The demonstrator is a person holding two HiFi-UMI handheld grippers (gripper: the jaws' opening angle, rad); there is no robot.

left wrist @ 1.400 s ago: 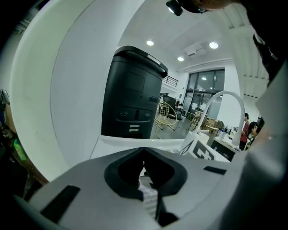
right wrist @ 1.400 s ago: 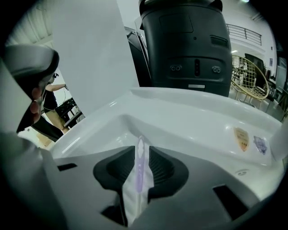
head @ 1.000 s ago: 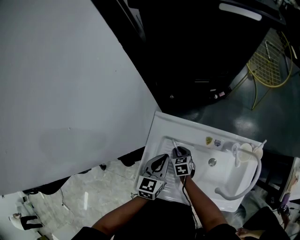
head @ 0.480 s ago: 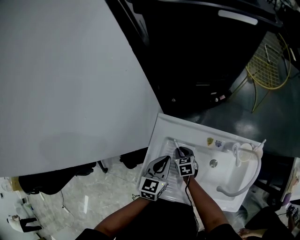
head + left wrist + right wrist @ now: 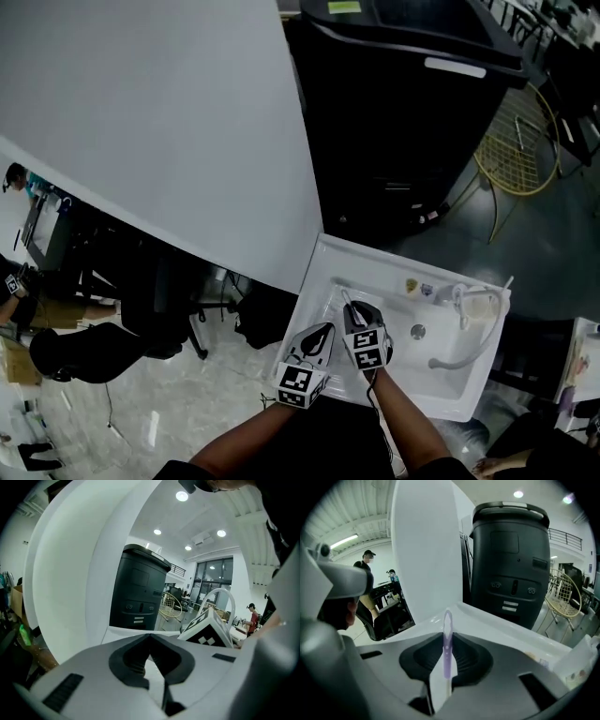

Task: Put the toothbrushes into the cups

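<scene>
Though faint from the head view, toothbrush (image 5: 447, 651) clamped in right tool (image 5: 446, 631); left tool (image 5: 150, 638) seemingly together.

Cup (image 5: 478, 306) on sink's (image 5: 315, 270) right rim, bin (image 5: 403, 122) behind.

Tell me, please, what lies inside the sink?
A drain and a curved hose show. The right tool, shut on a toothbrush, and the left tool cover the near-left part of the sink.

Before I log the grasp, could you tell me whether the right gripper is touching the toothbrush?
Touching. The right gripper view shows the toothbrush pinched between the jaws of the right gripper, its purple end sticking out past them.
</scene>
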